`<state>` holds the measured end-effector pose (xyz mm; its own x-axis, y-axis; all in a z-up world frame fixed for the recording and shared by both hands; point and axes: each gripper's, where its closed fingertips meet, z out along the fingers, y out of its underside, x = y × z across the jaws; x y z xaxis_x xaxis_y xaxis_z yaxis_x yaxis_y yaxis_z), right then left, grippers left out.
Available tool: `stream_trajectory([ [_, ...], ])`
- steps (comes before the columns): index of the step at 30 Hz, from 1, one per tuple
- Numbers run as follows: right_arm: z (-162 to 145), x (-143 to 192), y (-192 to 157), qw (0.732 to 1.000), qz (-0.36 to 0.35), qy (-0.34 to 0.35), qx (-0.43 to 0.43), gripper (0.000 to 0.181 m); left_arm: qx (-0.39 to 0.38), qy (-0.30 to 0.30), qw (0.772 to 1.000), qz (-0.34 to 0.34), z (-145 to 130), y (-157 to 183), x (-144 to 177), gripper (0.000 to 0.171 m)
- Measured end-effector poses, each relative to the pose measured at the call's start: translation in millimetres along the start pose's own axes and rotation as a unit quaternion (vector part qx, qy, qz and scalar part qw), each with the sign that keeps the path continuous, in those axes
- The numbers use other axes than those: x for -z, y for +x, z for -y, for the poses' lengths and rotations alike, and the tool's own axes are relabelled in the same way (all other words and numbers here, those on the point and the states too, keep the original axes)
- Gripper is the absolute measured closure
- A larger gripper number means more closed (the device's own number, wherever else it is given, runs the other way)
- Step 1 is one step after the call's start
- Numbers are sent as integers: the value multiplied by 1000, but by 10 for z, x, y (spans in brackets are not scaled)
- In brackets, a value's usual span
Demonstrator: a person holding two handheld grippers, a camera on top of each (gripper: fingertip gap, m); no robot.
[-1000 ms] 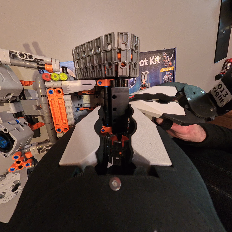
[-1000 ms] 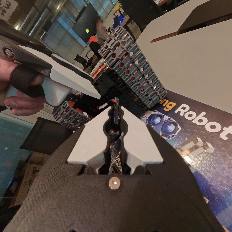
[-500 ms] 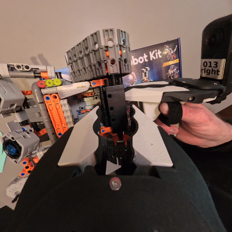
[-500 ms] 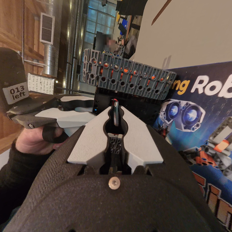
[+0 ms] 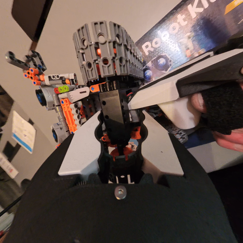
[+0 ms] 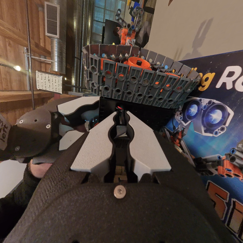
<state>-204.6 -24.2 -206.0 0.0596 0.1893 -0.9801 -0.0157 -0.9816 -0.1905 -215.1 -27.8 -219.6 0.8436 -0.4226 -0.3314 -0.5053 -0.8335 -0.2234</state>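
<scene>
The black block (image 5: 111, 105) under the grey track (image 5: 105, 52) is clamped by the left gripper (image 5: 120, 115); a thin connector (image 6: 120, 116) beside the block is pinched narrowly by the right gripper (image 6: 121, 114).

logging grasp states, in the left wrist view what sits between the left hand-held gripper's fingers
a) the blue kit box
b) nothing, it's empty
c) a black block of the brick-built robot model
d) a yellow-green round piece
c: the left hand-held gripper has its two fingers closed around the black block under the grey track tread, while the blue kit box stands behind, untouched.
</scene>
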Motion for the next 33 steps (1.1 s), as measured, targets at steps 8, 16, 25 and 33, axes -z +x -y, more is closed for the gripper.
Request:
stream_trajectory([
  [8, -20, -8, -4, 1000, 10, -11, -3, 175, -25, -5, 999, 45, -28, -31, -18, 118],
  [16, -64, 65, -40, 997, 11, -39, 69, 166, 8, 10, 1000, -23, -1, 0, 8, 126],
  [25, 70, 177, -9, 950, -36, -44, 307, 181, 23, 27, 997, -71, 24, 1, 20, 130],
  [33, 30, 174, -195, 782, -64, -50, 618, 173, 40, 37, 993, -109, 35, -7, 32, 133],
])
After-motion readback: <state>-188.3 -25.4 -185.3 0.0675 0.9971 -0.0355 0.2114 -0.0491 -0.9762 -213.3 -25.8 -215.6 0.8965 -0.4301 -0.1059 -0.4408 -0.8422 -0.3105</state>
